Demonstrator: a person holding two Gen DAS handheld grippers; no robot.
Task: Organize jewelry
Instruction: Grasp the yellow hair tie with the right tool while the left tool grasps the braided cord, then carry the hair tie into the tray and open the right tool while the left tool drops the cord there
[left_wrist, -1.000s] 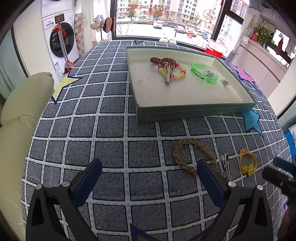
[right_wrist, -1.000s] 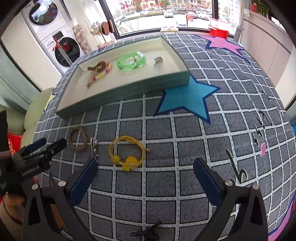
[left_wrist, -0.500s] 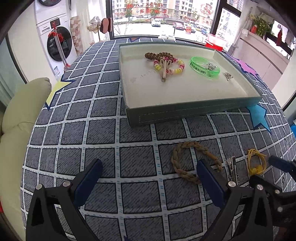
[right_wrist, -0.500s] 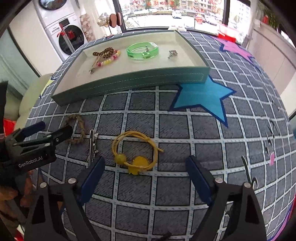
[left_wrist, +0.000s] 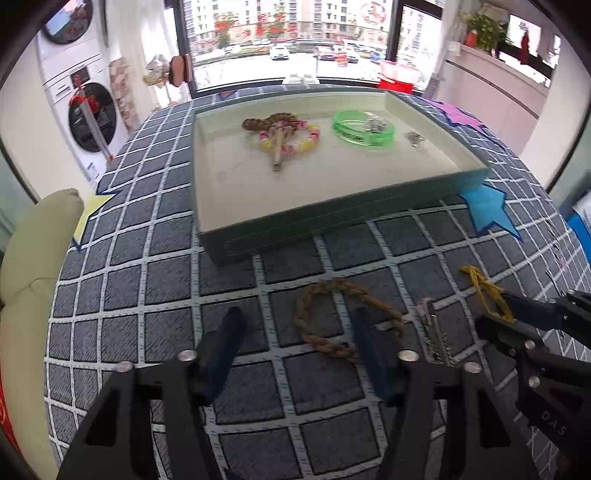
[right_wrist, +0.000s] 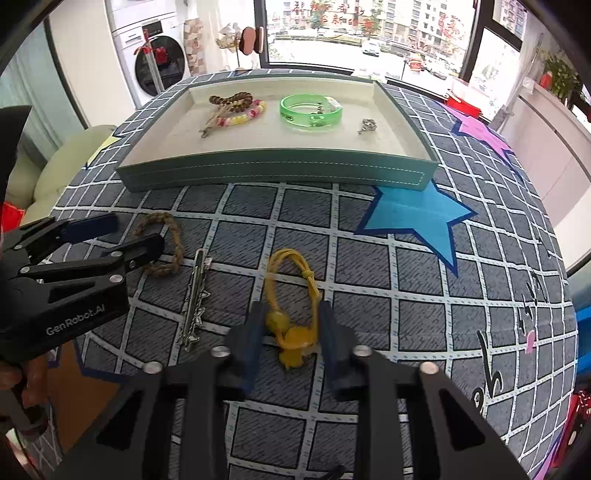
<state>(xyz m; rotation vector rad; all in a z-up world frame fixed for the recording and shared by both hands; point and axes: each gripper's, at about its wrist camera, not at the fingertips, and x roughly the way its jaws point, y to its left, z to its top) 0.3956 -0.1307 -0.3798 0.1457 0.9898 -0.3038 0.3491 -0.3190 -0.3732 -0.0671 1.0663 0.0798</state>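
Yellow cord bracelet (right_wrist: 291, 295) between right gripper (right_wrist: 291, 325) fingers

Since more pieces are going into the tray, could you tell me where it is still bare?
Bare in the tray: near half along its front wall, and left end. Crowded: the far strip, with beaded bracelets, green bangle and silver charm.

A grey cloth (right_wrist: 369, 266) gridded in white, with blue and purple stars, is seen. The tray (right_wrist: 273, 171) is teal outside, cream inside. A green bangle (right_wrist: 310, 110), a brown braid (left_wrist: 343, 317) and a yellow cord (right_wrist: 291, 295) are shown.
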